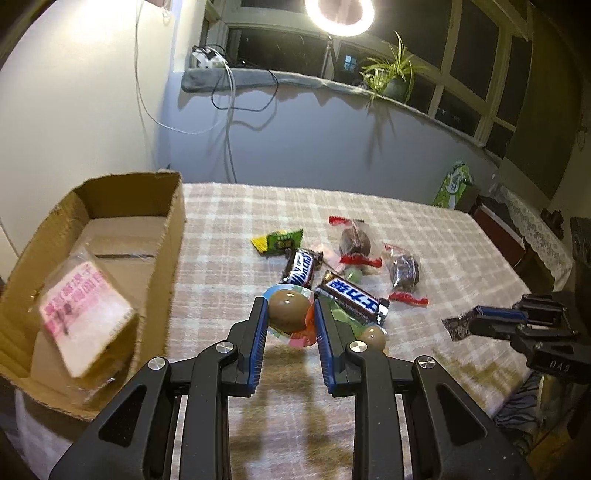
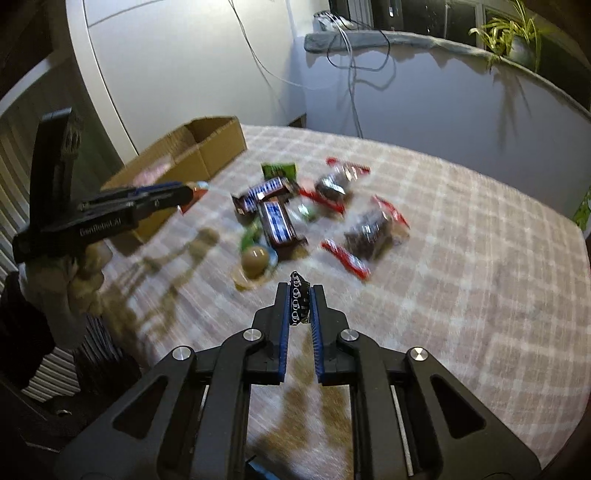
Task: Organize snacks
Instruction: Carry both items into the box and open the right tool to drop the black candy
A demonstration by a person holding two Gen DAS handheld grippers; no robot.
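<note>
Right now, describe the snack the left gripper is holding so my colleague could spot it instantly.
On the plaid tablecloth, just right of the cardboard box, the left gripper is shut on a brown egg pack lifted in front of the snack pile. Unlike the flat Snickers bars behind it, it is a glossy brown dome in a clear, colour-rimmed pack.

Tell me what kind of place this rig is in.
Likely a home room, not a lab: a table under a plaid tablecloth, a spider plant on a cushioned window ledge, and a ring light by dark night windows.
</note>
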